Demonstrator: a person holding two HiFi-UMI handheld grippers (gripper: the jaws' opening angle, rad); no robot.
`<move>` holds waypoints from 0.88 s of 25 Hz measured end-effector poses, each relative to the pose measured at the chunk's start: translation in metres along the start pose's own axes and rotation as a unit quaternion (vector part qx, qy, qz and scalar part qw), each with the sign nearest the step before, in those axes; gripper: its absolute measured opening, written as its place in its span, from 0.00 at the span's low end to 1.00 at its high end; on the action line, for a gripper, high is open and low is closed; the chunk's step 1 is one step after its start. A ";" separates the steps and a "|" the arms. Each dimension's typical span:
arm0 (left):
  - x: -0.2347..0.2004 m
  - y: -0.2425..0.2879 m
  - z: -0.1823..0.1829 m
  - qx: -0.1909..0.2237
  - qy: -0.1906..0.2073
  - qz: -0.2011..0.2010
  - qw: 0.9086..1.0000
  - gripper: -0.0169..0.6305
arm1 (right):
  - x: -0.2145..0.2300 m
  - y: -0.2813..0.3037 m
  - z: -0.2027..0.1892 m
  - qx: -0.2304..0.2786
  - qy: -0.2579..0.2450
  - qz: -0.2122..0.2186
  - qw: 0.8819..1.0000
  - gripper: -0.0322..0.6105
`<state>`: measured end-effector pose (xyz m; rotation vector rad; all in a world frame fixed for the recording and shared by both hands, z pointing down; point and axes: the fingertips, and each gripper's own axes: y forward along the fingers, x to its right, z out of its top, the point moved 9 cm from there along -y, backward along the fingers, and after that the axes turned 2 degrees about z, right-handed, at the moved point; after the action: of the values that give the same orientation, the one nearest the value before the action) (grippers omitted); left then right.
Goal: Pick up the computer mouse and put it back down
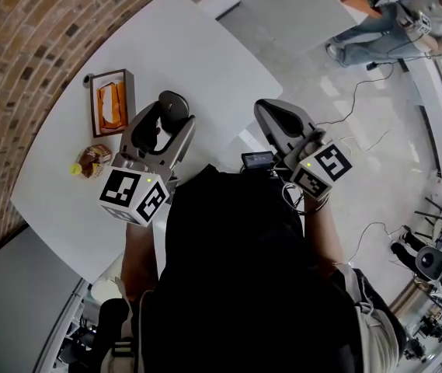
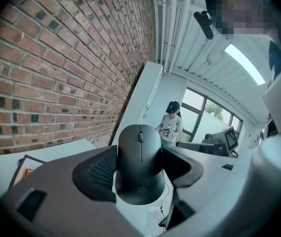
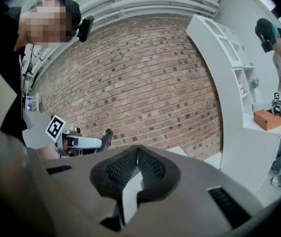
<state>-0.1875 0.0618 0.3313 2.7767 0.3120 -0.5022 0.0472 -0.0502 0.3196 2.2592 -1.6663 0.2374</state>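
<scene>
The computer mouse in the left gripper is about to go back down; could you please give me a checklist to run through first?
1. Computer mouse clamped between the left gripper's jaws: ok.
2. Right gripper shut, empty, away from the mouse: ok.
3. Bare white table beside the mouse for landing: ok.
4. Wooden tray and snack packet lie apart, to the left: ok.
5. Mouse's height above the table: cannot tell.

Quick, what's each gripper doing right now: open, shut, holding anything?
Left gripper: shut on the mouse.
Right gripper: shut, holding nothing.
</scene>
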 end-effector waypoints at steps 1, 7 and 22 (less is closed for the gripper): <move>0.000 0.000 0.000 -0.001 0.000 -0.001 1.000 0.49 | 0.000 0.000 0.000 0.000 0.000 0.000 1.000 0.08; 0.004 -0.005 -0.002 0.003 0.000 -0.010 1.000 0.49 | -0.009 -0.005 -0.001 0.001 -0.002 -0.006 1.000 0.08; 0.000 0.013 -0.014 -0.028 0.042 0.002 0.999 0.49 | -0.004 -0.010 0.002 0.003 0.006 -0.020 1.000 0.08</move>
<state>-0.1796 0.0547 0.3469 2.7474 0.3329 -0.3699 0.0560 -0.0447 0.3152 2.2894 -1.6138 0.2478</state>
